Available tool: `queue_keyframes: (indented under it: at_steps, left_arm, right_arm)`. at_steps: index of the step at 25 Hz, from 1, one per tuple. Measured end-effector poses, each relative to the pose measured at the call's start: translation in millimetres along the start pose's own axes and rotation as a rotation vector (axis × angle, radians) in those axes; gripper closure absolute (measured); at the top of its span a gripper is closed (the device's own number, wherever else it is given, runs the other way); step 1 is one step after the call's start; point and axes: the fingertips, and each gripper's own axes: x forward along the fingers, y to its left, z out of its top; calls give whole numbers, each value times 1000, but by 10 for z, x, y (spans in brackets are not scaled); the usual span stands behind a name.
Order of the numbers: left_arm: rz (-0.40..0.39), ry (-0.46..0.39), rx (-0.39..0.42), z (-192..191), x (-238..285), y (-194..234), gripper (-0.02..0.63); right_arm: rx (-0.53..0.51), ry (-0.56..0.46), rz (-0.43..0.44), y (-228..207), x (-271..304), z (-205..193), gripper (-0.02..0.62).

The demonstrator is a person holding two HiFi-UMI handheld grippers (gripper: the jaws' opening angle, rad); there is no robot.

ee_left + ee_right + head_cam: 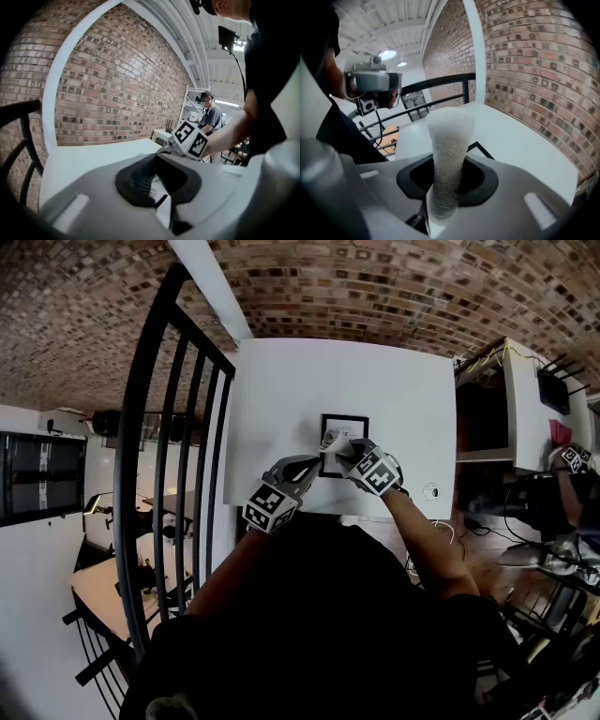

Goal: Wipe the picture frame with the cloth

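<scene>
White cloth sits pinched tight in our right claw, bunched upright between the jaws. It is already down on the picture frame, which lies flat on the counter. Our left claw is nearly closed and seems to nip the frame's near-left edge. The frame's long side runs straight away from us, so we'd wipe along it.

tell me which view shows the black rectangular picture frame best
The head view: nearly the whole black rectangular picture frame shows on the white surface. The right gripper view shows one corner behind the white fuzzy cloth; the left gripper view only a sliver between its jaws.
</scene>
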Motion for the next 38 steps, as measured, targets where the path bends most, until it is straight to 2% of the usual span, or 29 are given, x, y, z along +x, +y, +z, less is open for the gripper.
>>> queue_keyframes:
  at_steps: [3, 5, 8, 13, 18, 23, 28, 38]
  left_arm:
    - [1, -5, 23, -10, 40, 232, 604]
    - [0, -5, 18, -14, 45, 347, 604]
    - [7, -1, 3, -24, 13, 437, 604]
    - [37, -13, -39, -80, -96, 532, 604]
    - [62, -14, -69, -126, -196, 644, 604]
    - [82, -20, -78, -137, -256, 742, 604]
    - [68, -22, -79, -71, -254, 748, 604]
    - [36, -13, -58, -87, -94, 604, 604]
  right_arm:
    - [-156, 123, -33, -204, 284, 99, 485]
    - [-227, 170, -47, -334, 444, 191, 485]
    - [-290, 209, -54, -508, 635, 315, 485]
    - [-334, 272, -68, -760, 901, 368, 485]
    - [-335, 338, -21, -767, 1086, 283, 485]
    - [-284, 324, 38, -573, 1127, 206, 485]
    - [-219, 326, 104, -272, 1064, 80, 485]
    - [-210, 330, 224, 317, 925, -231, 483]
